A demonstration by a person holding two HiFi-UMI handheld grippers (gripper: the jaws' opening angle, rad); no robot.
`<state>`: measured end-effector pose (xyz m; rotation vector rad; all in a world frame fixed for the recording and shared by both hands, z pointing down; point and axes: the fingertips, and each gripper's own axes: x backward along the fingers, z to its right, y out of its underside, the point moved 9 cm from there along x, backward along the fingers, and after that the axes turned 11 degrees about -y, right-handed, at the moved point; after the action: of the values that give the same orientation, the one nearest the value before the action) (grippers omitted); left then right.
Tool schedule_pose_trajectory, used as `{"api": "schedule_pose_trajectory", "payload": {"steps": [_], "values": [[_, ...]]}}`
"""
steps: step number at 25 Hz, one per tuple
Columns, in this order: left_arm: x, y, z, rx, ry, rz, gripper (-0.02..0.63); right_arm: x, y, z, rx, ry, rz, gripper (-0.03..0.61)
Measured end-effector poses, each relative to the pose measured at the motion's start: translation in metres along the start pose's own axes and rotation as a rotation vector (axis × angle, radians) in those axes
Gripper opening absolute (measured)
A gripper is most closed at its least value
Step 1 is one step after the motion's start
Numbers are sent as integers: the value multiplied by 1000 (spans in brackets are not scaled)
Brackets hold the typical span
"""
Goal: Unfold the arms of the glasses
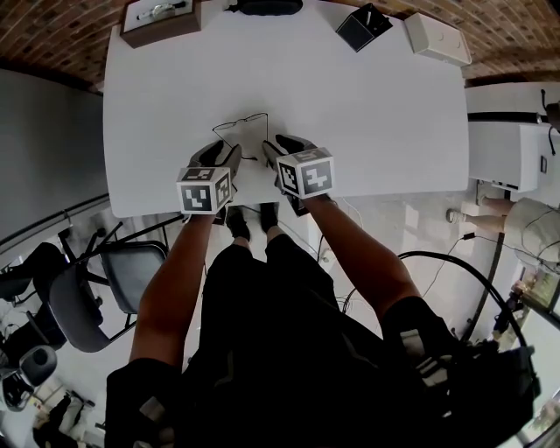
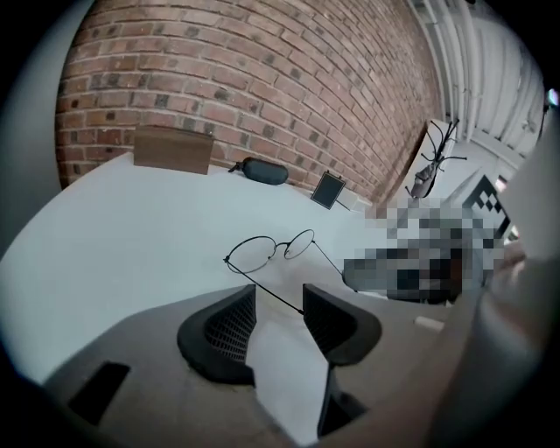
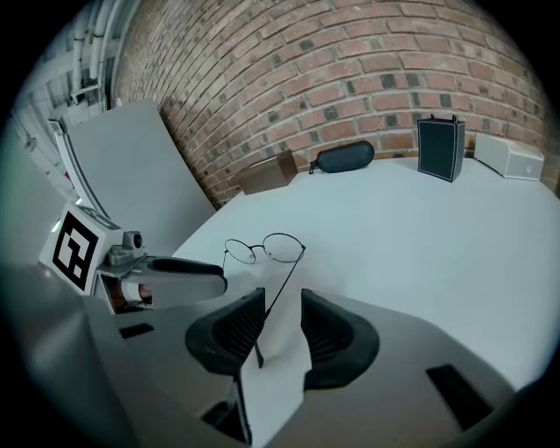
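Claws on near side of glasses: left claw (image 2: pixel 280 302) and right claw (image 3: pixel 282 306), both narrow, not clamped, one thin arm lying in each gap. Glasses (image 1: pixel 241 131) rest on white surface (image 1: pixel 367 114), both arms swung open. Job looks nearly done; only pulling claws away left.

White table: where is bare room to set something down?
Bare: the wide middle and right of the white table, and left of the round wire-rimmed glasses. Crowded: the far edge, with brown wooden box, black case, black bag.
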<state>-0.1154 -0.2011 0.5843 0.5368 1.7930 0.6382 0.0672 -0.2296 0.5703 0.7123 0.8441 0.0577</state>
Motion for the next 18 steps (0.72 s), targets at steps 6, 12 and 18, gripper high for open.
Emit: {"api": "schedule_pose_trajectory", "payload": {"steps": [6, 12, 18], "values": [[1, -7, -9, -92, -28, 4, 170, 2, -1, 7, -11, 4, 11, 116], [1, -15, -20, -149, -59, 8, 170, 4, -2, 13, -31, 16, 33, 116], [0, -18, -22, -210, -44, 8, 170, 6, -5, 20, -26, 31, 50, 117]]}}
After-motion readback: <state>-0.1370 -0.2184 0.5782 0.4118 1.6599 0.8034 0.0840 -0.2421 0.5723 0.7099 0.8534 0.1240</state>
